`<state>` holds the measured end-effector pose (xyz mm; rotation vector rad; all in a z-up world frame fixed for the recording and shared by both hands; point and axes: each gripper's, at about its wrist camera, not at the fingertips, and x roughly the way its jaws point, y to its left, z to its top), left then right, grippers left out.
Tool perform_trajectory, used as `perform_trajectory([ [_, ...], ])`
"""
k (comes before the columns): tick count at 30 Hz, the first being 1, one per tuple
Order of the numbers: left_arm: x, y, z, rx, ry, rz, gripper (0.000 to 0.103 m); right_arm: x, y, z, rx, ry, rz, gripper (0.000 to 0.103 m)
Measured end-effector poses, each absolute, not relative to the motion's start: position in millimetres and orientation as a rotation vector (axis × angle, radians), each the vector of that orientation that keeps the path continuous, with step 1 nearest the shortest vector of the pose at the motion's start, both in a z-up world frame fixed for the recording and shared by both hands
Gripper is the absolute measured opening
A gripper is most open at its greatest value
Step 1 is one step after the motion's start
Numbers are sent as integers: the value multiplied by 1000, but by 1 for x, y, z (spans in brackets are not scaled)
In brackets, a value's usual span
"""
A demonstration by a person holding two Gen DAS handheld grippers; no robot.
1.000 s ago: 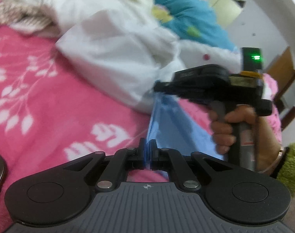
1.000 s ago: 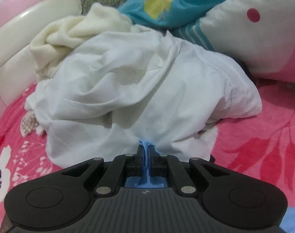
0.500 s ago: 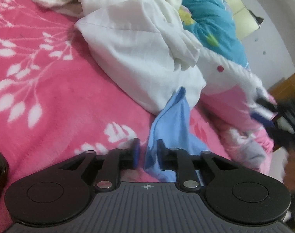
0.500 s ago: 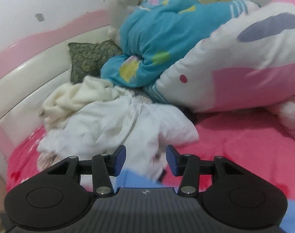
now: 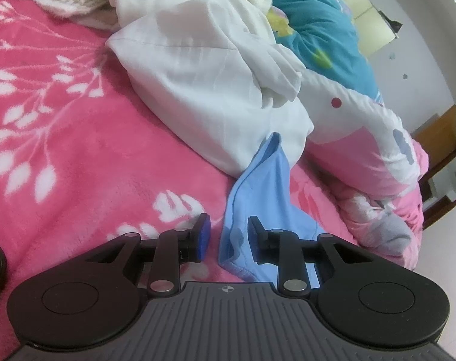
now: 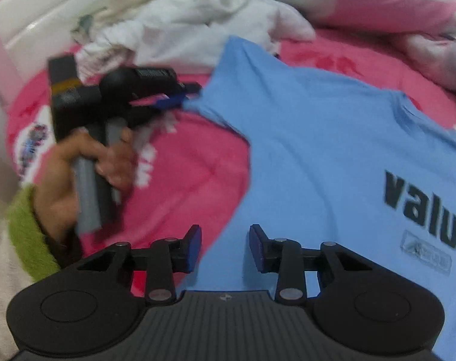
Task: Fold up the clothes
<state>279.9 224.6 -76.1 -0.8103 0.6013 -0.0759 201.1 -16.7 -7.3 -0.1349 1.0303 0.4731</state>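
My left gripper stands released, jaws parted, with a fold of the blue T-shirt rising between them, nearer the right finger; I cannot tell whether the cloth touches the pad. From there the sleeve runs toward 12 o'clock, its tip against the white garment heaped at 11 to 12 o'clock. Open pink blanket lies from 9 to 11 o'clock, clear room for spreading. At 2 to 3 o'clock a pink-and-white pillow bounds the space, with a teal cushion behind it.

My right gripper is also released, jaws wide, hovering above the shirt's body, which lies spread over the blanket from 12 to 4 o'clock, print facing up. The shirt's left edge passes just under my jaws. At 10 o'clock my left hand, green cuff at the wrist, grips its tool's handle, fingers pointing at the shirt's sleeve.
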Motion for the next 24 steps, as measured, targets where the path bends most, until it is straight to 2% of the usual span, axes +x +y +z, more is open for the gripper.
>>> perform_trajectory([
  [8, 281, 227, -77, -831, 605, -83, 27, 195, 5, -23, -209, 1017, 358, 38],
  [9, 282, 227, -77, -835, 606, -84, 27, 194, 6, -29, -219, 1024, 348, 34],
  [10, 282, 228, -78, -838, 607, -85, 27, 194, 8, -35, -227, 1031, 340, 20],
  [11, 282, 228, -78, -841, 607, -86, 27, 192, 7, -38, -229, 1023, 333, 16],
  [12, 282, 229, -78, -845, 608, -88, 27, 188, 9, -38, -240, 1001, 339, 7],
  [13, 282, 229, -78, -847, 608, -88, 27, 183, 10, -36, -252, 975, 350, 4],
  [18, 284, 229, -79, -848, 604, -81, 27, 158, 18, -23, -322, 848, 416, 4],
  [24, 285, 230, -80, -847, 601, -83, 27, 149, 14, -29, -358, 806, 406, 6],
])
